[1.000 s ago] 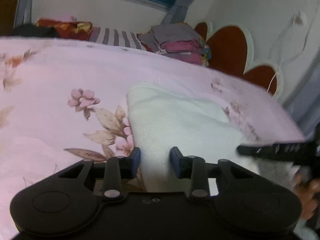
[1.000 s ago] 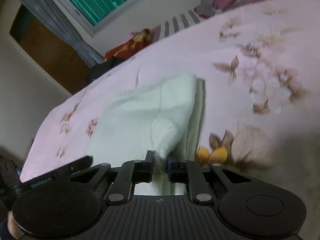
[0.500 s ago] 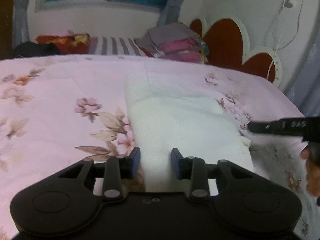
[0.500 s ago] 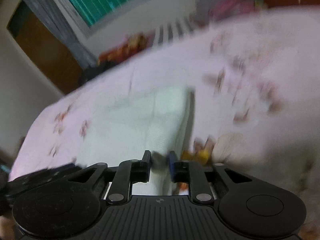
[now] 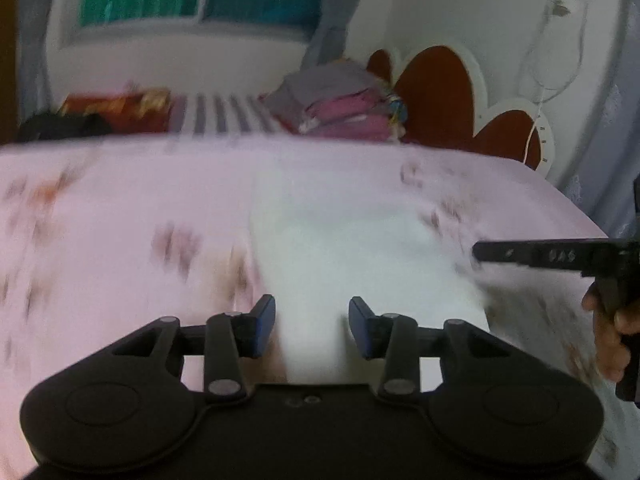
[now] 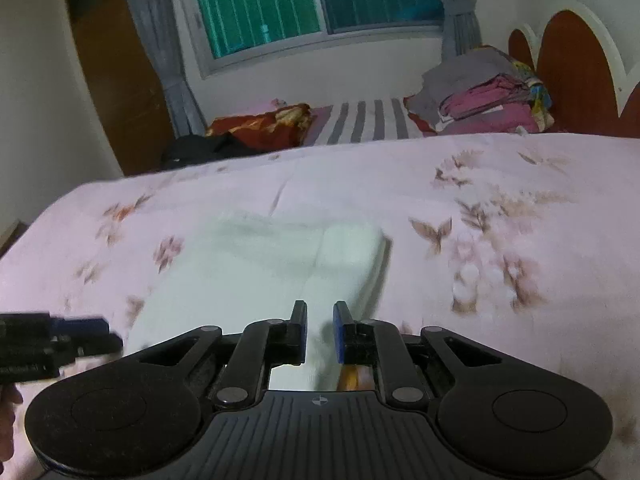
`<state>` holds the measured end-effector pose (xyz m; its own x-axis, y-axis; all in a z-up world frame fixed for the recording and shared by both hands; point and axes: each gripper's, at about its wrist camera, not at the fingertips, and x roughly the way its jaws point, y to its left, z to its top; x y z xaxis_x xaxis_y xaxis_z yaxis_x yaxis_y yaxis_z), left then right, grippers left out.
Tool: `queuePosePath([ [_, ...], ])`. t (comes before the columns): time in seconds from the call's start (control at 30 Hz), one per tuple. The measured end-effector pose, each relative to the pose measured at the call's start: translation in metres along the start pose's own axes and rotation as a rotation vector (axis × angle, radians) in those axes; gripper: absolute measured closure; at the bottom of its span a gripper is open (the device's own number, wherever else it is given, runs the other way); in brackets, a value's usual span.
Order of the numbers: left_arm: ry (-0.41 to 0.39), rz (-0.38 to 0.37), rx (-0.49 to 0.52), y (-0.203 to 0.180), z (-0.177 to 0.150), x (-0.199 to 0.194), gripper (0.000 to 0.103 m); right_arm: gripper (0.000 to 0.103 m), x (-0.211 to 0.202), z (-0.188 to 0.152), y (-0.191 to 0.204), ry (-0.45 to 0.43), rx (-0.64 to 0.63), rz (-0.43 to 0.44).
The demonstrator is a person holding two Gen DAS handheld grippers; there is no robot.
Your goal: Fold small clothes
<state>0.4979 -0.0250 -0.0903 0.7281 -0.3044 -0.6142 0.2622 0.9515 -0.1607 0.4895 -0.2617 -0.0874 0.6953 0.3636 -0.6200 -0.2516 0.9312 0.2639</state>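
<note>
A folded white garment point(image 5: 360, 264) lies flat on the pink floral bedspread point(image 5: 120, 208); it also shows in the right wrist view point(image 6: 256, 276). My left gripper point(image 5: 312, 326) is open and empty, just above the garment's near edge. My right gripper point(image 6: 320, 330) has its jaws slightly apart with nothing between them, over the garment's near right part. Each gripper shows at the edge of the other's view: the right one point(image 5: 532, 254) and the left one point(image 6: 60, 338). The left wrist view is blurred.
A stack of folded clothes point(image 6: 488, 92) sits at the far side by the red and white headboard point(image 5: 444, 96). A striped pillow point(image 6: 360, 122), a red cloth point(image 6: 260, 124) and a black item point(image 6: 204, 148) lie along the far edge under the window.
My right gripper let go of the white garment's corner, opened slightly and drew back; the fold now lies flat. My left gripper stayed open and pulled back.
</note>
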Motion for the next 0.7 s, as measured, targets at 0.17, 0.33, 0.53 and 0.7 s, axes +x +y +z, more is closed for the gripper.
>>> queuePosePath([
  [0.17, 0.039, -0.068, 0.053, 0.006, 0.043, 0.073, 0.063, 0.09, 0.061, 0.041, 0.011, 0.003, 0.017, 0.006],
  [0.33, 0.125, -0.082, 0.022, 0.015, 0.023, 0.118, 0.06, 0.09, 0.121, 0.037, 0.006, 0.105, -0.073, -0.073],
  [0.53, 0.032, -0.107, -0.023, 0.016, 0.028, 0.083, 0.066, 0.09, 0.098, 0.048, 0.015, 0.033, -0.074, -0.105],
  [0.7, 0.106, -0.029, 0.08, 0.003, 0.018, 0.094, 0.063, 0.09, 0.116, 0.031, 0.013, 0.117, -0.081, -0.109],
])
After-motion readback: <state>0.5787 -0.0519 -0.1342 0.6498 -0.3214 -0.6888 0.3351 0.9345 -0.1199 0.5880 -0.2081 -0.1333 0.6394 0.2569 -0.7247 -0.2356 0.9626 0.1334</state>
